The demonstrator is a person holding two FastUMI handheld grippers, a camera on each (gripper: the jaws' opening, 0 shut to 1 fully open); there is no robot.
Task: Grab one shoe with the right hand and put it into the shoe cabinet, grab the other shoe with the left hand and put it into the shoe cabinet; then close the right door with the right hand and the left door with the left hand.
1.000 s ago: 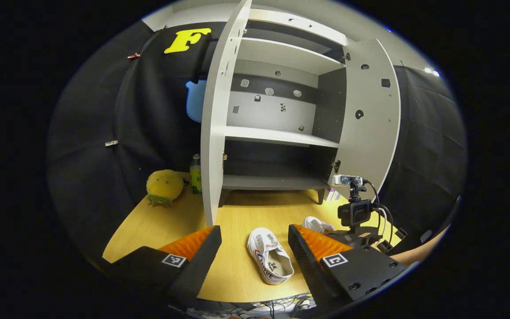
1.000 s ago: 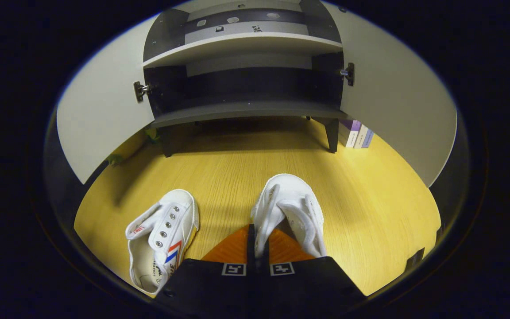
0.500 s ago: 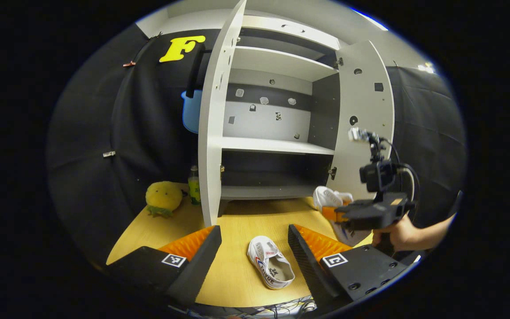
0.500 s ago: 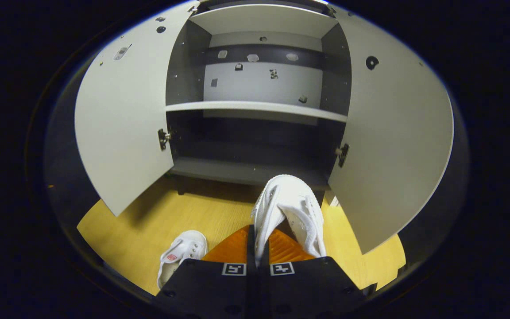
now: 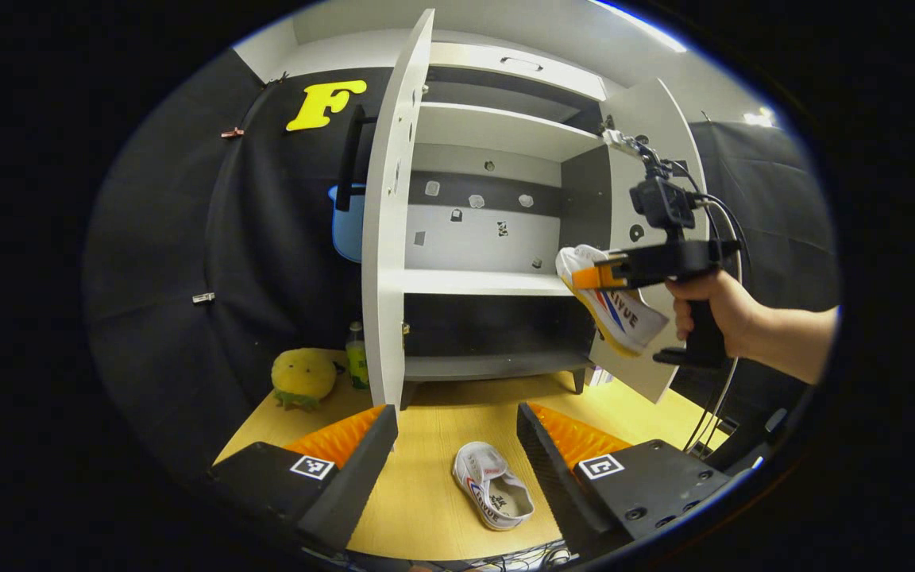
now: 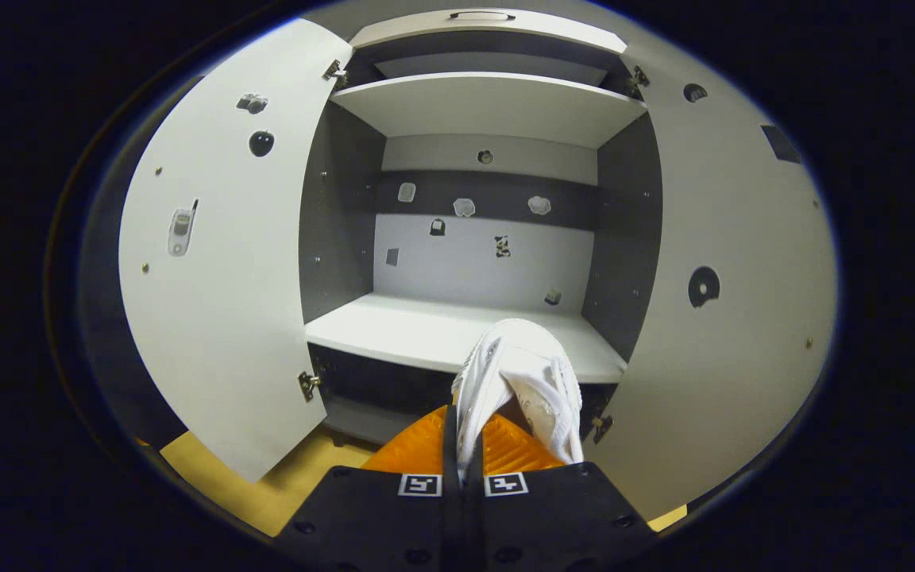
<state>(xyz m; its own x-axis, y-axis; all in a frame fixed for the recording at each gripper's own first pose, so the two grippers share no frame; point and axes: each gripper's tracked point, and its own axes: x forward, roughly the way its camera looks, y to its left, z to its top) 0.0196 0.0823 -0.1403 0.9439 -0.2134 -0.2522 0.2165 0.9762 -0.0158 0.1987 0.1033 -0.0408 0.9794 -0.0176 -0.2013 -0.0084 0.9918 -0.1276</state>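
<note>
My right gripper (image 6: pixel 461 425) is shut on the side wall of a white shoe (image 6: pixel 525 377), held in the air before the shoe cabinet's middle shelf (image 6: pixel 418 326). In the left gripper view that right gripper (image 5: pixel 592 276), gripped by a hand (image 5: pixel 712 306), carries the shoe (image 5: pixel 612 306) at the cabinet's right front, level with the middle shelf (image 5: pixel 473 280). The second white shoe (image 5: pixel 493 496), with red and blue stripes, lies on the wooden floor between the fingers of my left gripper (image 5: pixel 457 433), which is open and hovers above it. Both cabinet doors (image 5: pixel 386 214) (image 5: pixel 656 159) stand open.
A yellow plush toy (image 5: pixel 303 375) and a green bottle (image 5: pixel 357 353) sit on the floor left of the cabinet, behind the left door. Cables (image 5: pixel 716 413) hang from the right gripper. The lower shelf (image 5: pixel 489 365) is dark and bare.
The right gripper has lifted its shoe from near the floor up to the height of the middle shelf and closer to the cabinet. The left gripper has stayed almost still over the other shoe.
</note>
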